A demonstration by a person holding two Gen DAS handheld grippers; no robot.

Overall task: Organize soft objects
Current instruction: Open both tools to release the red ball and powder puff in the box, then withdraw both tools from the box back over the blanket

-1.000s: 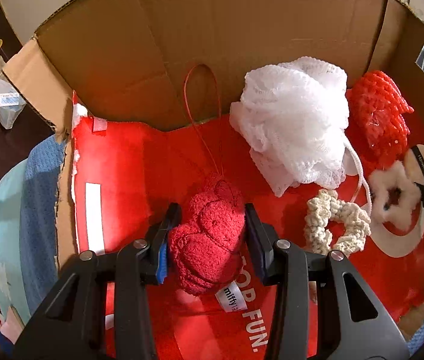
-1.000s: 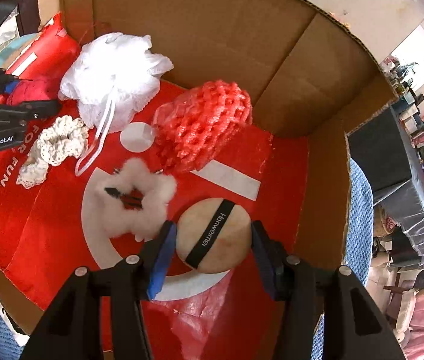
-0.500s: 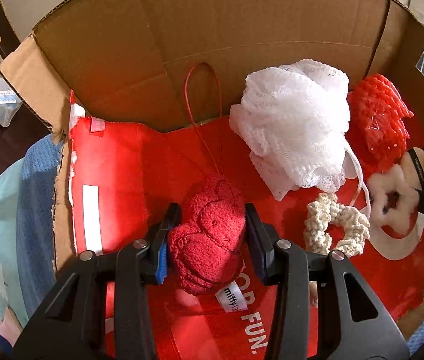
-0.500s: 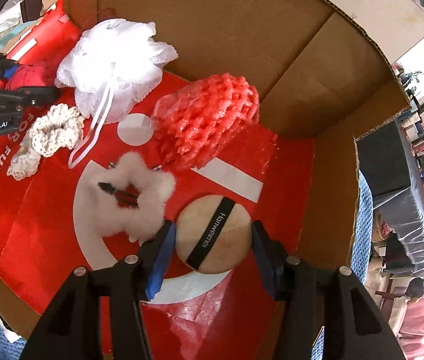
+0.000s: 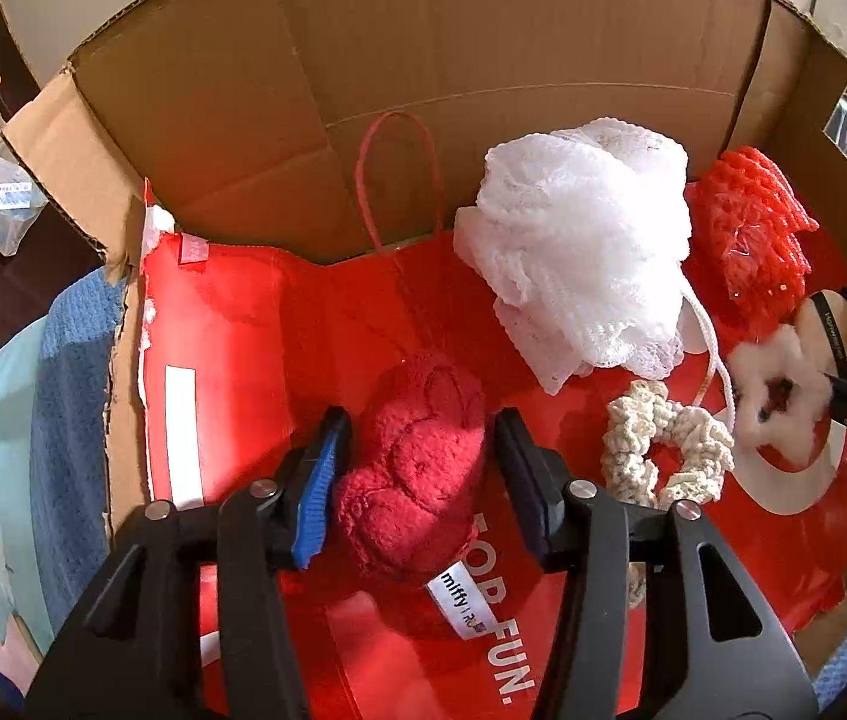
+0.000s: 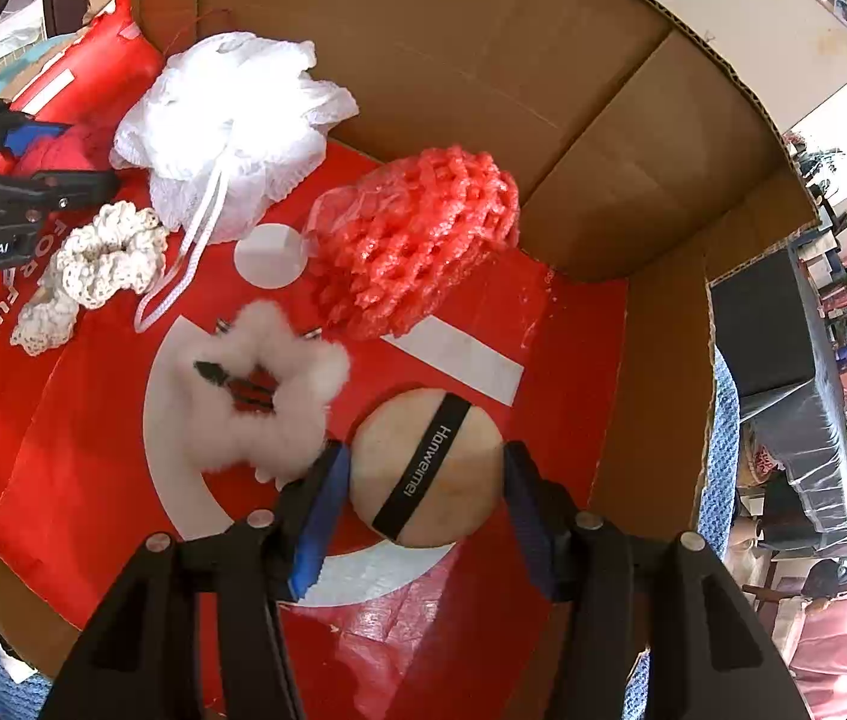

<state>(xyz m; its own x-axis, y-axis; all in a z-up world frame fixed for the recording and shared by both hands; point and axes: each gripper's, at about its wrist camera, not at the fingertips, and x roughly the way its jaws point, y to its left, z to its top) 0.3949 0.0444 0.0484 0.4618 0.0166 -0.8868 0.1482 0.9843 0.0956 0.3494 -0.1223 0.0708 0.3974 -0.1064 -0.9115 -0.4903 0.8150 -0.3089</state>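
The red plush toy [image 5: 414, 468] lies on the red bag [image 5: 231, 324] lining the cardboard box [image 5: 483, 60], between the left gripper [image 5: 417, 456] fingers — its jaws have just been opening, small gaps showing either side. The right gripper [image 6: 426, 474] clasps the round powder puff [image 6: 426, 474] — beside a white fluffy scrunchie [image 6: 261, 396].

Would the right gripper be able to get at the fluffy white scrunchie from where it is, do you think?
Probably yes, once it lets go. The fluffy white scrunchie lies just beside the right gripper with nothing on top of it. But the jaws are closed on the round powder puff, which would have to be released first.
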